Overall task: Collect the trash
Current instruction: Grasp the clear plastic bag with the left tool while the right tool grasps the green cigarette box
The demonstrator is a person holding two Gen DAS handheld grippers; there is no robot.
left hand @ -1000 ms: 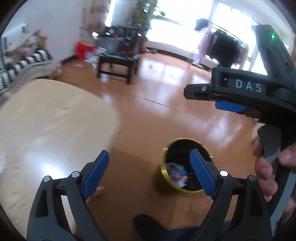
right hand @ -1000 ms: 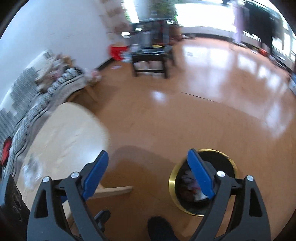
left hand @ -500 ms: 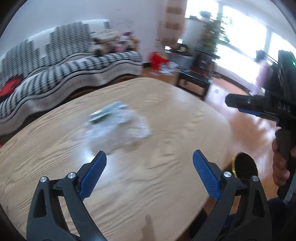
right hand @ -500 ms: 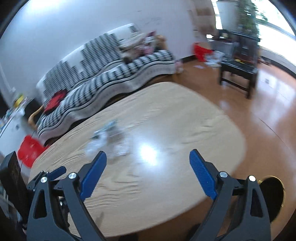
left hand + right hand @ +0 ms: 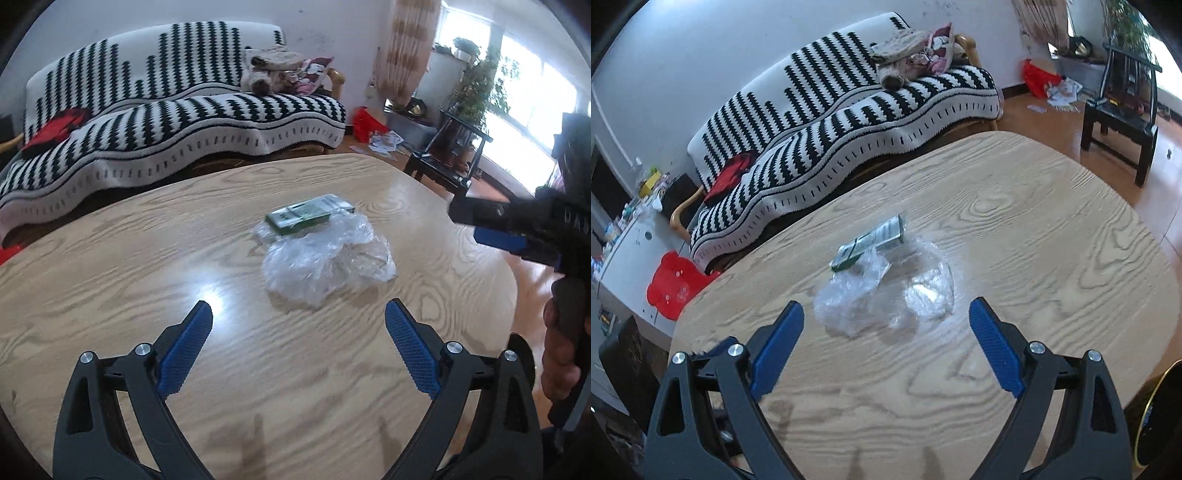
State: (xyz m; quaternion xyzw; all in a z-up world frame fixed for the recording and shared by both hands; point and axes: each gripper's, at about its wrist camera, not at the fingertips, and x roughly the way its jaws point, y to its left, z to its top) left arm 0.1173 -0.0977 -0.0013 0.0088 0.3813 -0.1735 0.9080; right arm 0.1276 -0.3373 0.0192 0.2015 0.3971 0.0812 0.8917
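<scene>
A crumpled clear plastic wrap (image 5: 325, 260) (image 5: 886, 291) lies near the middle of the wooden table (image 5: 147, 266) (image 5: 1052, 229). A small green and white box (image 5: 308, 214) (image 5: 871, 242) rests against its far side. My left gripper (image 5: 298, 336) hangs open over the table just short of the wrap, nothing between its blue pads. My right gripper (image 5: 886, 338) is also open and empty, close behind the wrap. The right gripper (image 5: 524, 229) shows from the side at the right edge of the left wrist view, held by a hand (image 5: 557, 354).
A gold-rimmed bin (image 5: 1156, 417) stands on the floor past the table's right corner, mostly cut off. A sofa with a black and white cover (image 5: 177, 114) (image 5: 849, 122) runs behind the table. A dark chair (image 5: 1123, 107) and a red stool (image 5: 674, 284) stand nearby.
Both grippers swung from over the bin on the floor back to the table and now sit close to the plastic wrap. Both stayed open and empty.
</scene>
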